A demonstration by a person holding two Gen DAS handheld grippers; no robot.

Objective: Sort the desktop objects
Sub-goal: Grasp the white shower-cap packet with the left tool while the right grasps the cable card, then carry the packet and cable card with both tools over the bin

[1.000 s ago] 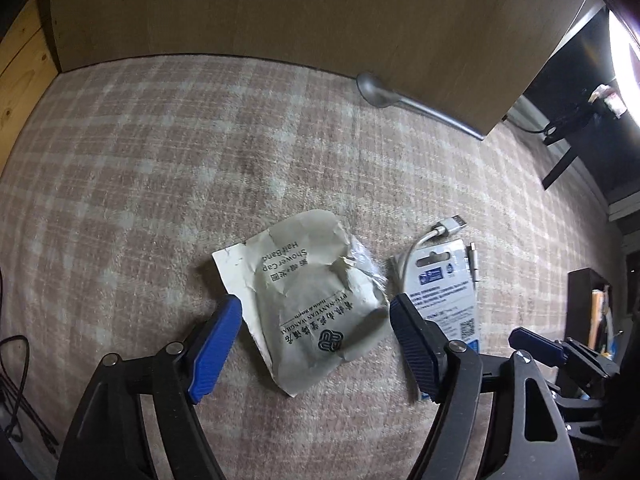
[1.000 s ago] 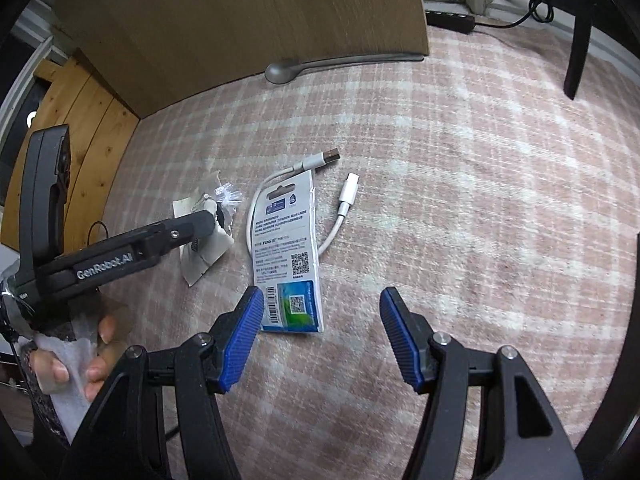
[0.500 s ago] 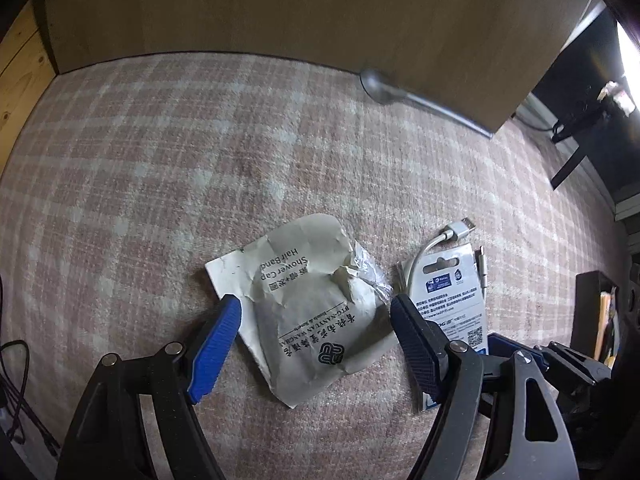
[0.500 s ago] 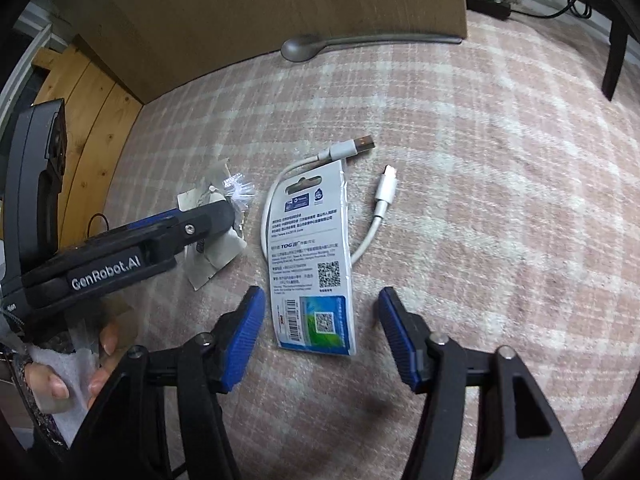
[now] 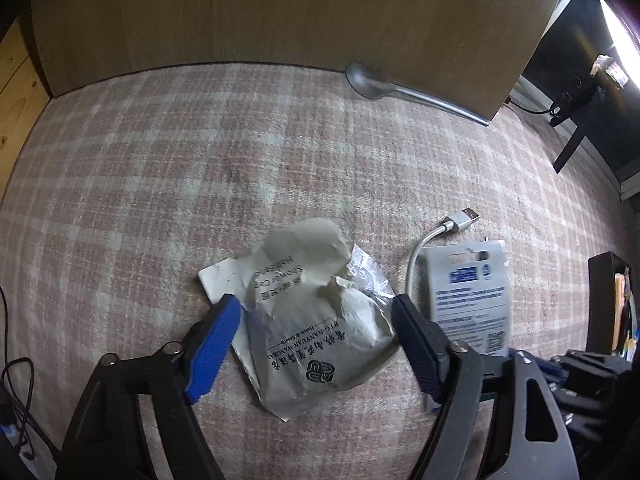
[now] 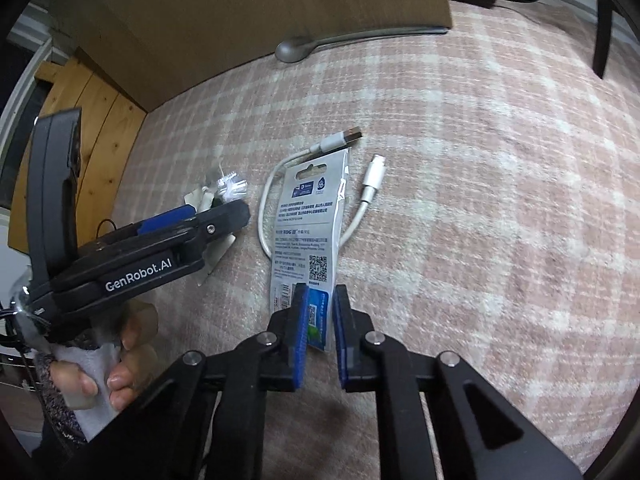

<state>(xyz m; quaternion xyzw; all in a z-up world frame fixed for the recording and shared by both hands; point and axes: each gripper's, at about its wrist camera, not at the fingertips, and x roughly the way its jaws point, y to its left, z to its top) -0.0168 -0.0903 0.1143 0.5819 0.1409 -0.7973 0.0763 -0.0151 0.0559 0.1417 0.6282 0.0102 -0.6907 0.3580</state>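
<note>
A crumpled grey shower-cap packet [image 5: 316, 320] lies on the pink plaid cloth [image 5: 160, 184]. My left gripper [image 5: 316, 330] is open, its blue fingers on either side of the packet. A white-and-blue cable package [image 6: 310, 232] lies to the right, over a short white USB cable [image 6: 360, 208]. My right gripper [image 6: 320, 320] is shut on the package's near blue end. The package [image 5: 472, 296] and cable [image 5: 440, 232] also show in the left wrist view. The left gripper [image 6: 168, 232] shows from the side in the right wrist view.
A metal spoon [image 5: 404, 90] lies at the foot of a wooden board [image 5: 280, 12] at the back of the cloth. A wooden surface [image 6: 100, 128] borders the cloth on the left. Dark furniture legs [image 6: 602, 20] and cables stand at the far right.
My right gripper moved forward and closed on the near end of the cable package. My left gripper moved forward so its open fingers now flank the shower-cap packet.
</note>
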